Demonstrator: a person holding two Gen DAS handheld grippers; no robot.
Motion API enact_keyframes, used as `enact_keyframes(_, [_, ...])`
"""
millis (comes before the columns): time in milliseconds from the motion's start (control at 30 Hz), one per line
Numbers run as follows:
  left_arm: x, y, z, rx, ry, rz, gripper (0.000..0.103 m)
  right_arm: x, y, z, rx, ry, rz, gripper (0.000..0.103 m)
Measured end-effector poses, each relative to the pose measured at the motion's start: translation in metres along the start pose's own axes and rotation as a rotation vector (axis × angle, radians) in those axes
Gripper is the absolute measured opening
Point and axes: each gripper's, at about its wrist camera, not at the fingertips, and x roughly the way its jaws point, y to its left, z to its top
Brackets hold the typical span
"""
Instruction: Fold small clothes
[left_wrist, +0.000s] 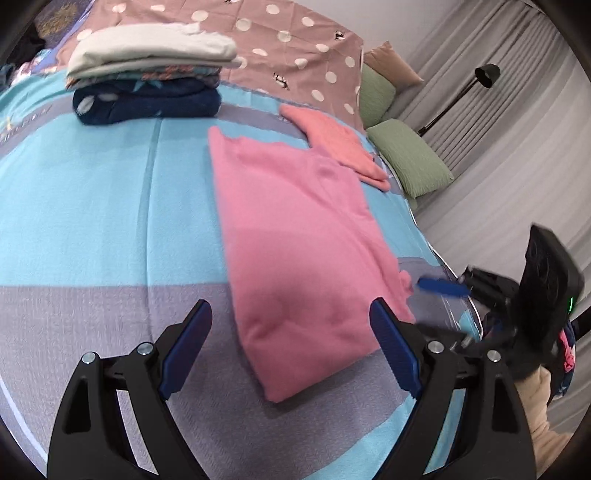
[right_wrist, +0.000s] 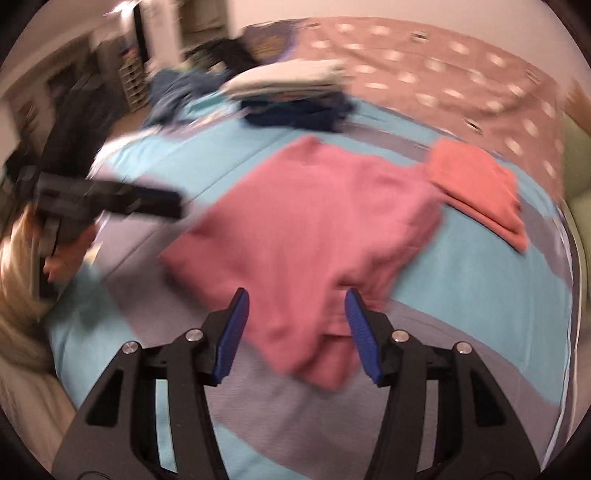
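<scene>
A pink garment lies folded into a long strip on the blue and grey bedspread. My left gripper hangs open over its near end, pads wide apart and touching nothing. In the right wrist view the same garment is blurred. My right gripper is open above its near corner, and the cloth lies flat below the pads. From the left wrist view, one blue finger of the right gripper shows just off the garment's right edge. A folded orange piece lies beyond the pink one.
A stack of folded clothes sits at the far left of the bed, by a polka-dot cover. Green pillows and a black lamp stand along the right side by grey curtains. Unfolded dark clothes lie further back.
</scene>
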Motion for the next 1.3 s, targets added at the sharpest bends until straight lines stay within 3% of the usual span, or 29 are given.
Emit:
enact_keyframes(67, [-0.001, 0.003, -0.004, 0.000, 0.007, 0.002, 0.087, 0.013, 0.016, -0.008, -0.049, 0.059, -0.007, 0.035])
enact_keyframes(133, [0.000, 0.006, -0.006, 0.006, 0.009, 0.020, 0.087, 0.014, 0.013, -0.018, -0.005, 0.066, -0.002, 0.034])
enact_keyframes(333, [0.005, 0.012, -0.010, -0.012, 0.029, 0.014, 0.087, -0.010, -0.025, -0.045, 0.253, -0.029, 0.077, 0.037])
enact_keyframes(433, [0.009, 0.009, -0.013, 0.004, 0.037, 0.021, 0.087, -0.009, -0.038, -0.053, 0.316, -0.051, 0.153, 0.037])
enact_keyframes(767, [0.022, -0.001, -0.021, 0.039, 0.072, 0.051, 0.087, 0.012, -0.030, -0.037, 0.276, -0.066, 0.269, 0.040])
enact_keyframes(900, [0.024, -0.003, -0.021, 0.039, 0.071, 0.059, 0.087, 0.015, -0.029, -0.038, 0.261, -0.051, 0.270, 0.040])
enact_keyframes(967, [0.025, -0.003, -0.022, 0.040, 0.071, 0.062, 0.087, 0.015, -0.034, -0.041, 0.290, -0.068, 0.302, 0.034])
enact_keyframes(1100, [0.027, -0.005, -0.022, 0.048, 0.072, 0.073, 0.087, 0.016, -0.039, -0.047, 0.291, -0.074, 0.293, 0.003])
enact_keyframes(1300, [0.025, -0.008, -0.021, 0.054, 0.070, 0.071, 0.087, 0.002, -0.038, -0.046, 0.232, -0.109, 0.244, 0.002])
